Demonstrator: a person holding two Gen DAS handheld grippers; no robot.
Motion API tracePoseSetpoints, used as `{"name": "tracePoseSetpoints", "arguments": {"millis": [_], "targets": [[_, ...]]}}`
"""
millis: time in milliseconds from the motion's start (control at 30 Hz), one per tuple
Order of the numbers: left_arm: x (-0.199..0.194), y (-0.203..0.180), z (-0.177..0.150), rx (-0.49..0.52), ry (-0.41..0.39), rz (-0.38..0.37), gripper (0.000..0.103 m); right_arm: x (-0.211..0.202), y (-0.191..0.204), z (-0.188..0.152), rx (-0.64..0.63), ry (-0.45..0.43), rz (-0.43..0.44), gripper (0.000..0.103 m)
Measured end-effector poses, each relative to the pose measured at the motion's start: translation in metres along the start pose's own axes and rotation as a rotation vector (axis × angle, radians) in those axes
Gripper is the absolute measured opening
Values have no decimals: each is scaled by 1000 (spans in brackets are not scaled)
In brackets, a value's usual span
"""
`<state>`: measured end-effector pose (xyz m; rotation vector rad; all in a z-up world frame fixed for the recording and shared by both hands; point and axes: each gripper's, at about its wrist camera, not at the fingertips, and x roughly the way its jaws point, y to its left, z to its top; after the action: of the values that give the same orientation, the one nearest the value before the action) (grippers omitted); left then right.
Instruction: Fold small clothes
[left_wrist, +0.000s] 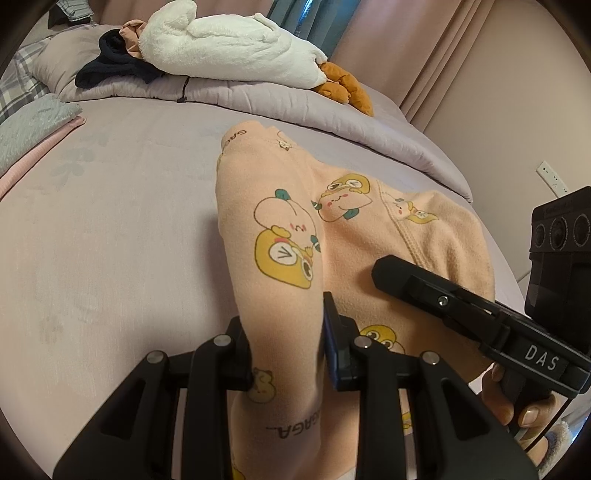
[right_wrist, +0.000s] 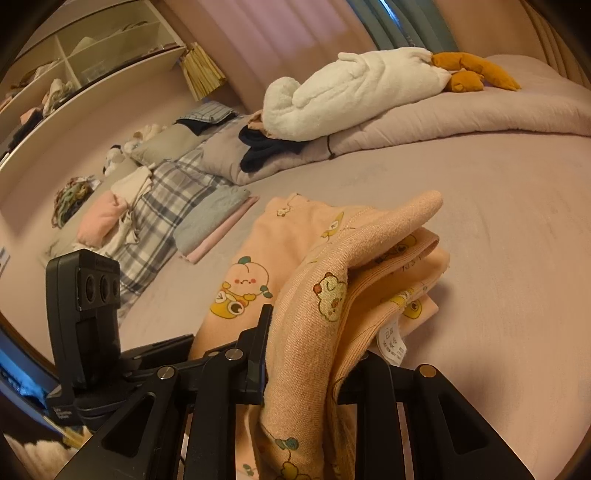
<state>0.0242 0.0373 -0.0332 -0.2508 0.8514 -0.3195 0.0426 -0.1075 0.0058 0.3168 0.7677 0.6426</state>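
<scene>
While both tongs grip: one peach printed garment (left_wrist: 295, 206) spans between them, lifted partly off the bed (left_wrist: 110, 221).
Left tongs (left_wrist: 288, 354): pinching a bunched fold of the garment between its fingers.
Right tongs (right_wrist: 306, 362): pinching several stacked layers near a white care label (right_wrist: 393, 341); a cuff sticks out forward above them.
Garment position: far end lies on the sheet.
Hand (left_wrist: 517, 398): wrapped round the right handle.
Background: white plush toy (left_wrist: 229, 48) on rolled quilt (left_wrist: 258, 96); folded towel (right_wrist: 210, 218) beside plaid pillow (right_wrist: 173, 199).
</scene>
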Motion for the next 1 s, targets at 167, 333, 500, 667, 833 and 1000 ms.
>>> {"name": "tracePoseSetpoints", "arguments": {"millis": [167,333,500,667,833,1000], "targets": [[7,4,10,2,0,8,28,5,-2,4,-2,-2,-1,25],[19,11,25,-1,1,15,28,9,-3,7,0,-2,0,25],[29,18,38,0,3,22,28,12,-5,10,0,0,-1,25],[39,25,48,-2,5,29,28,24,-10,22,0,3,-6,25],[47,30,56,2,5,39,28,34,-14,30,-6,1,-9,25],[54,34,64,7,3,51,28,36,-15,30,-9,-2,-8,25]]}}
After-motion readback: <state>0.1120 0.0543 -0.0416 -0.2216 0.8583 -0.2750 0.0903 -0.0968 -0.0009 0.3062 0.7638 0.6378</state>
